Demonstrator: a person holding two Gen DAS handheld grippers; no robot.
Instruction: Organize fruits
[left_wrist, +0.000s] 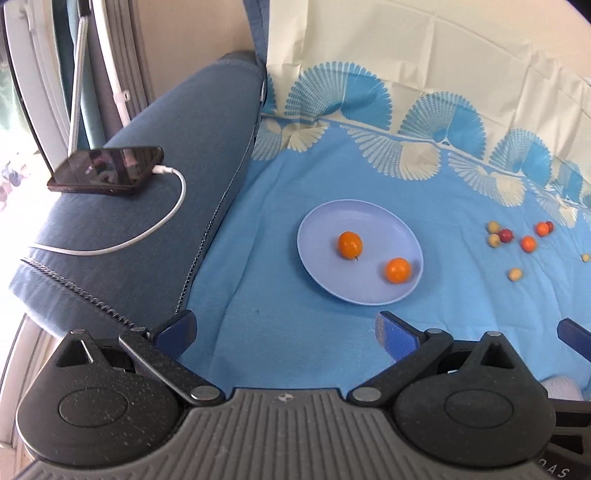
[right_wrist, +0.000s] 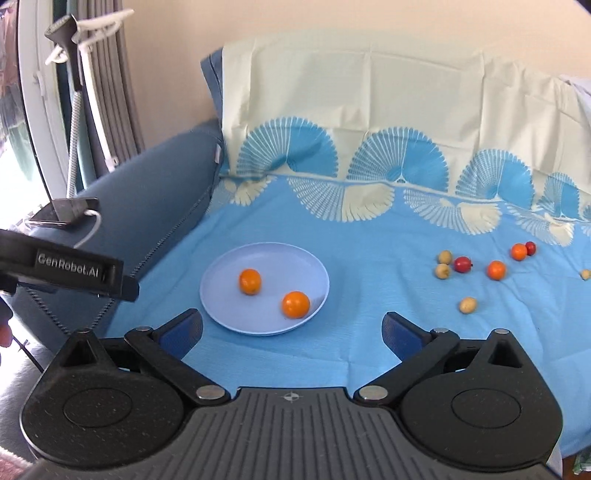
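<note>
Both hand-held grippers sat nearest the lens: left hand-held gripper (left_wrist: 284, 332) and right hand-held gripper (right_wrist: 291, 332), each with jaws spread wide and nothing between the blue pads. Neither touched any fruit; both hung short of the plate (right_wrist: 221, 295), on its near side, which reads as clear of a finished drop and free for another pick. Plate was lavender, shallow, lying flat on the blue patterned sheet (right_wrist: 351, 332) over the sofa seat. Contents: two orange fruits, one (right_wrist: 250, 281) near the plate's centre, the other (right_wrist: 295, 304) toward its near-right rim, apart from each other. Sorting by colour looked to be the rule, judged only from this. Right of the plate, well apart from it, the loose fruit remained on the sheet: two more orange fruits (right_wrist: 496, 270), two red ones (right_wrist: 462, 264), several pale yellow ones (right_wrist: 468, 305). Left of the plate, on the sofa arm (left_wrist: 166, 166), a phone (left_wrist: 105, 170) lay charging, outside the work.
</note>
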